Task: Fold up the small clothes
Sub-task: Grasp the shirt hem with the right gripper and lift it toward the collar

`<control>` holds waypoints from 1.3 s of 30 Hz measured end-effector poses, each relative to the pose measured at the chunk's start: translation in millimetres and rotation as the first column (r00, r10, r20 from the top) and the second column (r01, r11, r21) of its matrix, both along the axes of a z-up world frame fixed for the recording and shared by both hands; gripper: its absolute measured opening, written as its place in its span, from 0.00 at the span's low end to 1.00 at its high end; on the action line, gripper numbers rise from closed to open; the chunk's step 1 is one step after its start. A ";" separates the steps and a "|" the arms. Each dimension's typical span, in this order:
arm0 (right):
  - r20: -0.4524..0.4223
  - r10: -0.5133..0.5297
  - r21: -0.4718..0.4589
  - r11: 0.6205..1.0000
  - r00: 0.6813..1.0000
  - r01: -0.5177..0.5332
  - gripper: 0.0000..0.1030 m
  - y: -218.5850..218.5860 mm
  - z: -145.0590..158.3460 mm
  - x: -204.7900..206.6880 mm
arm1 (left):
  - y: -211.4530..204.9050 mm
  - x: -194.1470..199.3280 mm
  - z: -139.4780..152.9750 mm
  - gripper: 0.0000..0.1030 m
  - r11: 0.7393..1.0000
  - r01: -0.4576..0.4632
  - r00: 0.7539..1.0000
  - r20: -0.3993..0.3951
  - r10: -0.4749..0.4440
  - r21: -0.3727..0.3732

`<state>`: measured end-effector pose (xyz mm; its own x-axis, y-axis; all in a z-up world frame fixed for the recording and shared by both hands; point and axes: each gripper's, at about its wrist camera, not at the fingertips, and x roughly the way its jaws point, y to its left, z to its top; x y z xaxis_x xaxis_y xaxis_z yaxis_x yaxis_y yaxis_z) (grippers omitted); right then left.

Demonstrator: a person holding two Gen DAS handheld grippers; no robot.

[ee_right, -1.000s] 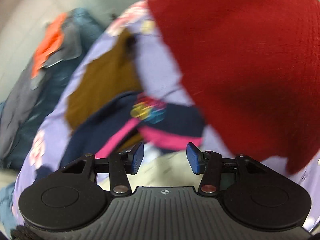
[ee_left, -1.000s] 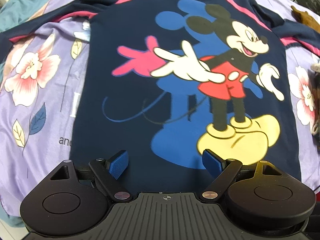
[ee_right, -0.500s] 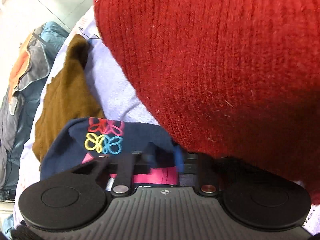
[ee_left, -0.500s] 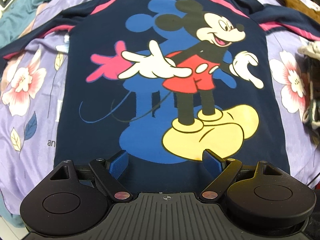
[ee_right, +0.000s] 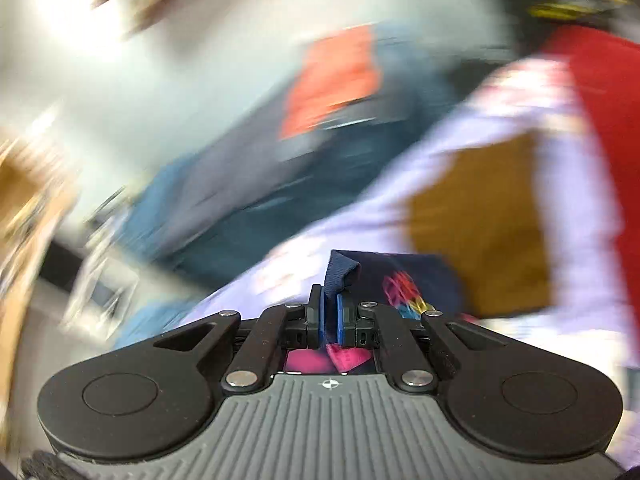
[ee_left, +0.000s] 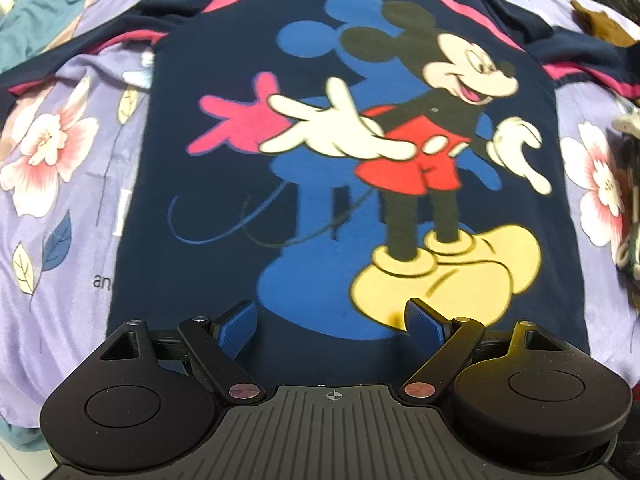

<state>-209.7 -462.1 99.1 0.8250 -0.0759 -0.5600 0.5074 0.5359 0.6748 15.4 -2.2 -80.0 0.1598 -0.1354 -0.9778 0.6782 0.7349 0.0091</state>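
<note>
A navy long-sleeved shirt (ee_left: 224,184) with pink stripes and a Mickey Mouse print lies flat, front up, on a purple floral bedsheet (ee_left: 60,208). My left gripper (ee_left: 332,322) is open and empty, hovering over the shirt's bottom hem. My right gripper (ee_right: 329,318) is shut on the navy sleeve cuff (ee_right: 340,272) of the shirt, which has a butterfly print (ee_right: 402,292) and pink trim. The right wrist view is heavily blurred by motion.
A brown garment (ee_right: 480,224) and a red knit garment (ee_right: 612,128) lie on the sheet near the sleeve. A pile of blue, grey and orange clothes (ee_right: 320,132) sits beyond the bed edge. A knitted item (ee_left: 628,208) lies right of the shirt.
My right gripper closed on the sleeve cuff and swung away from the red knit garment. My left gripper stayed open and shifted slightly over the hem.
</note>
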 end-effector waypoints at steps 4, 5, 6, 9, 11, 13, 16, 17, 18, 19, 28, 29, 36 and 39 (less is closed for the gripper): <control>0.057 0.325 0.049 0.943 0.944 -0.328 0.07 80.3 4.3 89.6 | 18.2 17.3 1.6 1.00 0.999 -0.041 0.999 0.007 0.041 0.005; 0.040 0.397 0.061 0.915 0.917 -0.399 0.07 105.2 -3.1 113.5 | 24.8 21.8 3.6 1.00 0.998 -0.055 0.998 0.016 0.054 0.007; 0.016 0.445 0.055 0.894 0.895 -0.445 0.07 129.8 -10.6 133.8 | 32.5 26.1 6.4 1.00 0.997 -0.072 0.997 0.028 0.072 0.009; -0.004 0.557 0.096 0.827 0.830 -0.554 0.07 199.1 -33.1 175.7 | 60.6 37.8 15.6 1.00 0.990 -0.141 0.988 0.062 0.140 0.011; -0.019 0.608 0.153 0.786 0.794 -0.599 0.07 234.9 -52.6 201.8 | 82.0 43.5 18.7 1.00 0.980 -0.200 0.978 0.069 0.199 0.013; -0.065 0.649 0.172 0.755 0.758 -0.632 0.07 267.0 -70.2 217.9 | 102.5 47.7 19.8 1.00 0.967 -0.254 0.965 0.072 0.253 0.014; -0.125 0.715 0.158 0.699 0.688 -0.698 0.07 314.4 -82.8 237.0 | 129.9 48.3 20.6 1.00 0.946 -0.324 0.943 0.087 0.322 0.007; -0.139 0.726 0.168 0.687 0.673 -0.707 0.07 326.8 -89.7 242.4 | 139.0 48.5 20.8 1.00 0.936 -0.352 0.933 0.083 0.350 0.000; -0.146 0.742 0.182 0.670 0.654 -0.719 0.07 338.2 -95.3 246.9 | 147.1 48.2 20.4 1.00 0.925 -0.379 0.923 0.074 0.378 -0.006; -0.146 0.758 0.192 0.652 0.636 -0.733 0.07 346.9 -102.0 253.3 | 154.9 48.0 19.5 1.00 0.914 -0.405 0.913 0.059 0.405 -0.012; -0.246 0.846 0.145 0.515 0.473 -0.845 0.08 439.8 -140.6 295.5 | 191.0 42.3 12.5 1.00 0.872 -0.490 0.871 0.018 0.490 -0.023; -0.259 0.843 0.146 0.516 0.471 -0.844 0.08 443.6 -148.4 298.7 | 192.9 42.1 12.9 1.00 0.869 -0.495 0.869 0.017 0.495 -0.026; -0.210 0.838 0.319 0.546 0.504 -0.775 0.48 435.2 -191.6 300.6 | 199.3 40.5 14.5 1.00 0.866 -0.500 0.865 0.048 0.500 -0.017; -0.183 0.783 0.344 0.618 0.595 -0.707 0.51 408.7 -190.3 290.5 | 201.0 41.9 22.6 1.00 0.859 -0.504 0.858 0.065 0.510 -0.083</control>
